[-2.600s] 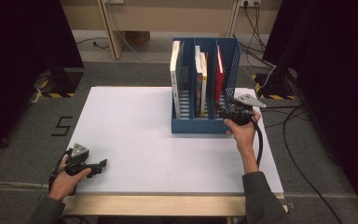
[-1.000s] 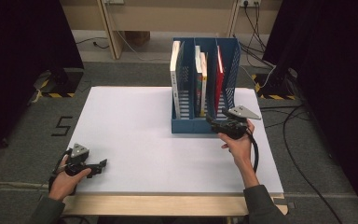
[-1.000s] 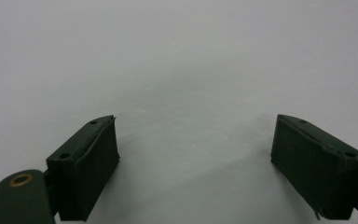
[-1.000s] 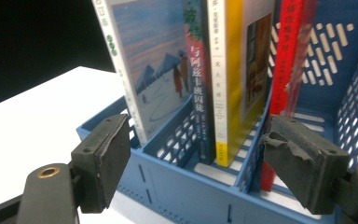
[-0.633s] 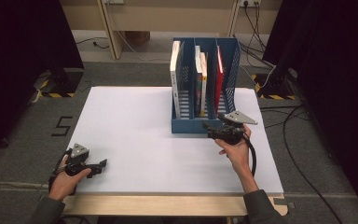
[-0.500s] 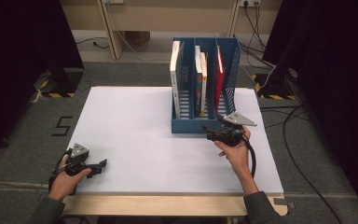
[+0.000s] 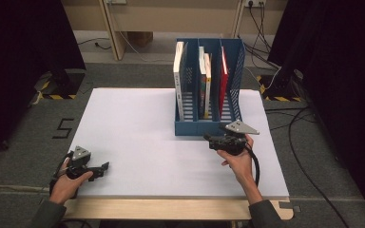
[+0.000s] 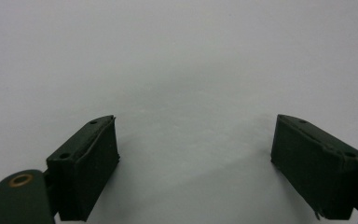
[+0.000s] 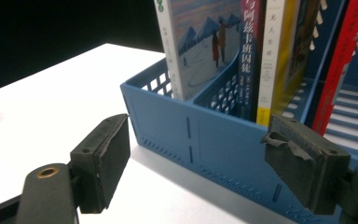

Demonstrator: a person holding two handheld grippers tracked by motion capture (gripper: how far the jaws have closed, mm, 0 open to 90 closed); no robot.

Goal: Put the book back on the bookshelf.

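We see the white tabletop (image 7: 138, 142) carrying a blue file rack (image 7: 209, 127) toward its far right side, with books (image 7: 204, 80) standing upright in its three compartments. Just in front of the rack's low front wall we find the right tool (image 7: 208, 139), jaws apart and empty. The left tool (image 7: 105, 166) rests at the near left corner, likewise spread with nothing between.

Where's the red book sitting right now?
In the high view the red book stands upright in the rightmost compartment of the blue file rack, right of the two middle books, beyond the right gripper.
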